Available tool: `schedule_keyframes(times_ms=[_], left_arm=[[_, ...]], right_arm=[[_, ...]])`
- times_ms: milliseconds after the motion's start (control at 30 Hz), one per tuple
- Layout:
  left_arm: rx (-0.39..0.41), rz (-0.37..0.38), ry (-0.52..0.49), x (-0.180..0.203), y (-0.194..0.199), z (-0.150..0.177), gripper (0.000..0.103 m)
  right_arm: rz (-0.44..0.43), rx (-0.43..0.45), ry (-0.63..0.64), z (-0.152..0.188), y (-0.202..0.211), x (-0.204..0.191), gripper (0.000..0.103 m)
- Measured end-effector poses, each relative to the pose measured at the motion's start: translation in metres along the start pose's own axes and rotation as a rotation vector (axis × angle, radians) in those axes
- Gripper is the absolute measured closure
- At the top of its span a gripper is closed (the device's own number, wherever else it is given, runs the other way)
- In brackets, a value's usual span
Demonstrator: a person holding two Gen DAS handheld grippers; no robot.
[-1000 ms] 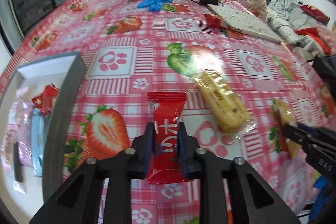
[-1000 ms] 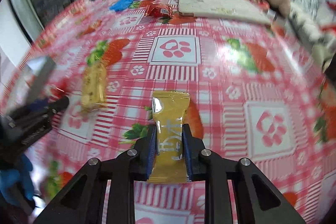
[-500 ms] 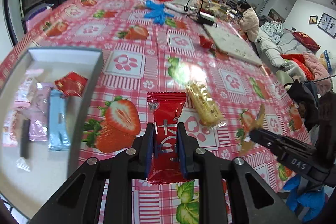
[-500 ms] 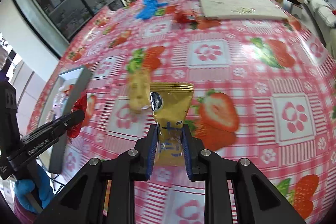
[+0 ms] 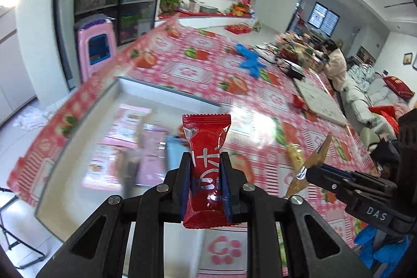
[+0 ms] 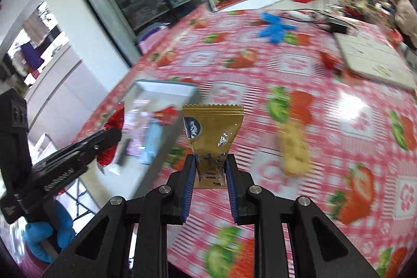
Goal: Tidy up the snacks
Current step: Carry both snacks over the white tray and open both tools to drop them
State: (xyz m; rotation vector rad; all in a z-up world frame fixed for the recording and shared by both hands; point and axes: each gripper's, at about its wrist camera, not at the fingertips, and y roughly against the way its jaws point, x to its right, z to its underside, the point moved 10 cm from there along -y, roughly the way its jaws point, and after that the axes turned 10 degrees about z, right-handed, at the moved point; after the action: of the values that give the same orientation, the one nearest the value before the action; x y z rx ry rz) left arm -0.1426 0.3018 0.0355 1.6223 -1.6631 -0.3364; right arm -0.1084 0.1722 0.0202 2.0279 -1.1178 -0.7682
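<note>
left gripper [image 5: 205,183] clamping red packet [image 5: 206,168], right gripper [image 6: 210,175] clamping gold packet [image 6: 213,138]

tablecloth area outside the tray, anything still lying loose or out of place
Yes: a yellow snack bar lies loose on the strawberry tablecloth, outside the tray. A small red wrapper also sits far off near the white board.

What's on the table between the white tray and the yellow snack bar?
Nothing: in the right wrist view, only bare strawberry tablecloth shows between the tray and the bar, though the held gold packet hides part of it.
</note>
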Motion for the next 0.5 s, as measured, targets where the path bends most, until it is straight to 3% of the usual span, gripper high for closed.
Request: schedule_keyframes(times_ms=[100, 267, 433, 500], left_arm=[[0.005, -0.056, 0.031, -0.032, 0.007, 0.001, 0.080], [-0.016, -0.085, 0.091, -0.068, 0.006, 0.011, 0.080], [-0.058, -0.090, 0.113, -0.083, -0.006, 0.017, 0.080], [-0.069, -0.097, 0.108, -0.082, -0.007, 0.016, 0.075]], right_arm=[[-0.030, -0.016, 0.052, -0.006, -0.012, -0.035, 0.078], [-0.081, -0.050, 0.134, -0.012, -0.036, -0.092, 0.078], [-0.098, -0.096, 0.164, -0.015, -0.055, -0.115, 0.078], [-0.088, -0.109, 0.165, -0.017, -0.059, -0.115, 0.075]])
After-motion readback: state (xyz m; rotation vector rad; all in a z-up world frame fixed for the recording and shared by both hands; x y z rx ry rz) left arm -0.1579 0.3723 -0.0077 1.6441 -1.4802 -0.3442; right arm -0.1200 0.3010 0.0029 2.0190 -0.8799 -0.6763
